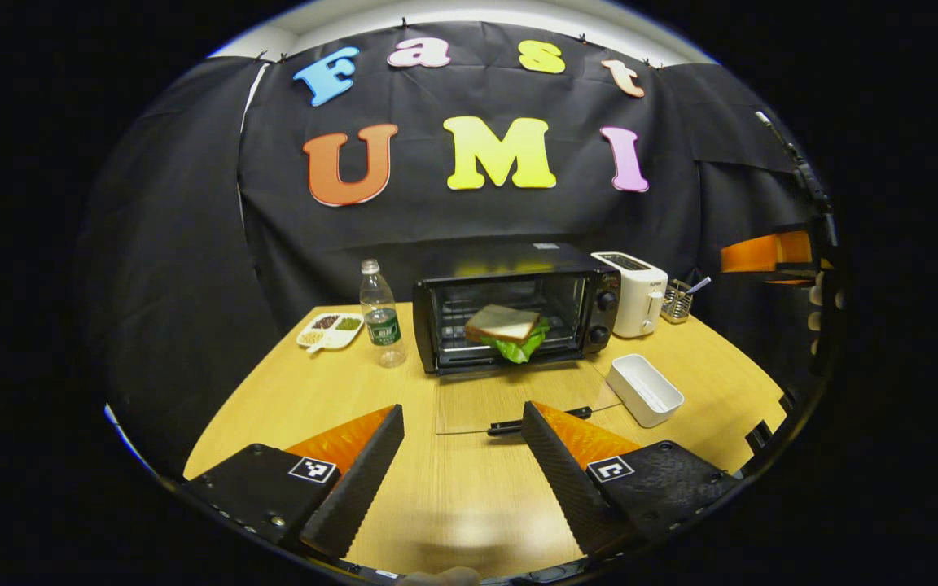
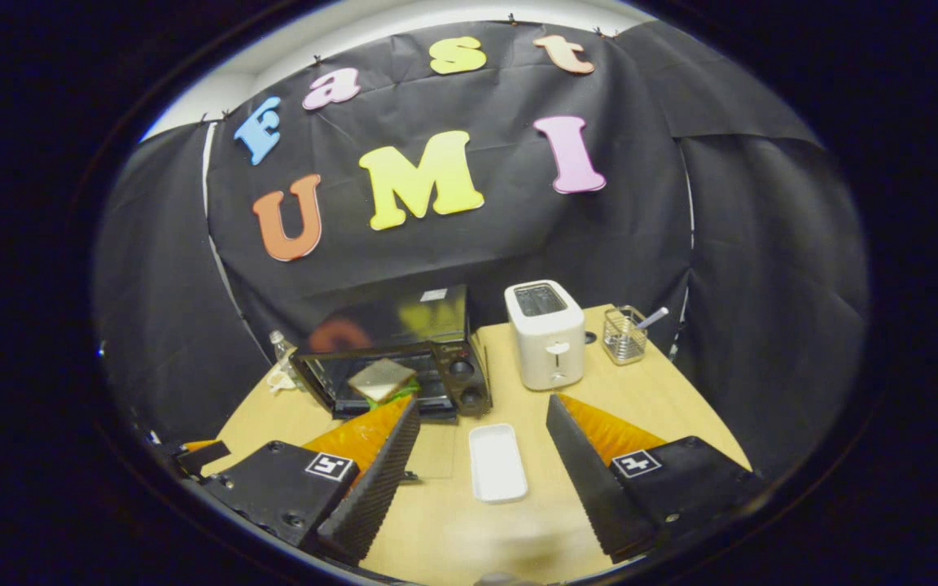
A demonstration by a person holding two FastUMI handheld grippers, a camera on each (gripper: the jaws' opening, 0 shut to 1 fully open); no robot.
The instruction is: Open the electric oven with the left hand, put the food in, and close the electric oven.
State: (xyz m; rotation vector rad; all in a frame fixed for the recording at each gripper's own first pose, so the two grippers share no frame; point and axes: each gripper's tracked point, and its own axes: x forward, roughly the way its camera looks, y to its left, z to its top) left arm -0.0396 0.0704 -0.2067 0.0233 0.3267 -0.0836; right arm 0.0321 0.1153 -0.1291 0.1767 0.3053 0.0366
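oven sits mid-table with the sandwich already inside | door lies flat open; its handle runs crosswise just ahead of your left gripper | left is nearer; both it and right gripper spread, holding nothing | lift from under it

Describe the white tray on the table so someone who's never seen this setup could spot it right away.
Start at the black electric oven in the middle of the wooden table, its glass door folded down flat. Just right of that door lies the white tray, in front of the white toaster. It is low, rectangular and empty, unlike the upright toaster.
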